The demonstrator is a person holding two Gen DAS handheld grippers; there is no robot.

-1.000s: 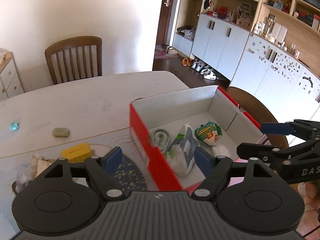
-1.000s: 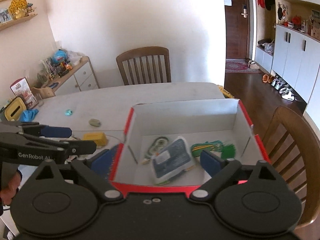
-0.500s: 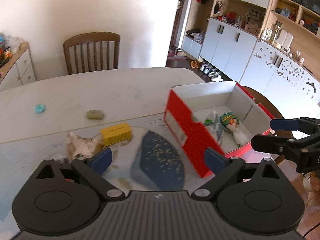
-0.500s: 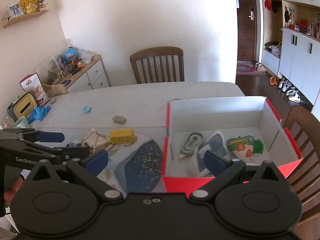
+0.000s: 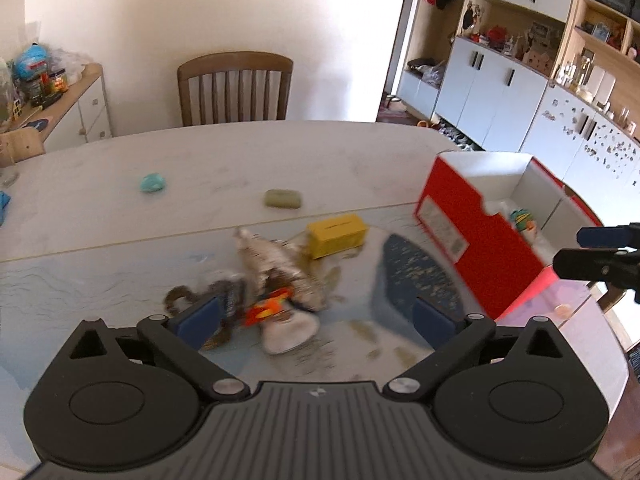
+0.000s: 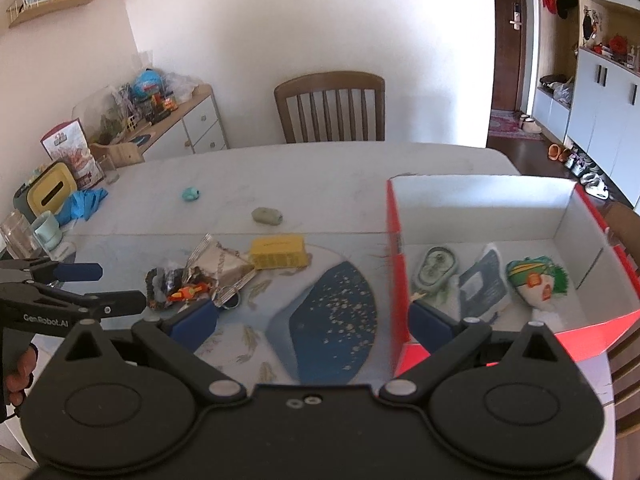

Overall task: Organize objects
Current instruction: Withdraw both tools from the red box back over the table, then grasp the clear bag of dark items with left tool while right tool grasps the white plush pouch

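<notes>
Two hand-held grippers above a pale dining table, each angled downward toward the tabletop. The left gripper has its blue pads spread wide after just opening, with nothing pinched; a loose heap of small things lies below the gap: a crumpled foil wrapper, an orange toy and a dark, blurred item too smeared to name. In the right wrist view the left gripper reaches in from the left edge, its 2 fingers parted one above the other, and a person's hand grips its handle at the lower left.

The right gripper also stands fully spread, having just finished opening, and holds nothing. Its left pad hangs just beside a key ring; its right pad hangs over the near corner of the red cardboard box.

The box sits at the right end of the table, open-topped, holding 3 visible items: a green oval tag, a dark blue packet and a green-haired clown face. Outside it lie a yellow block, a grey-green lump and a turquoise lump, well apart from the box. A blue-patterned mat lies under both grippers.
</notes>
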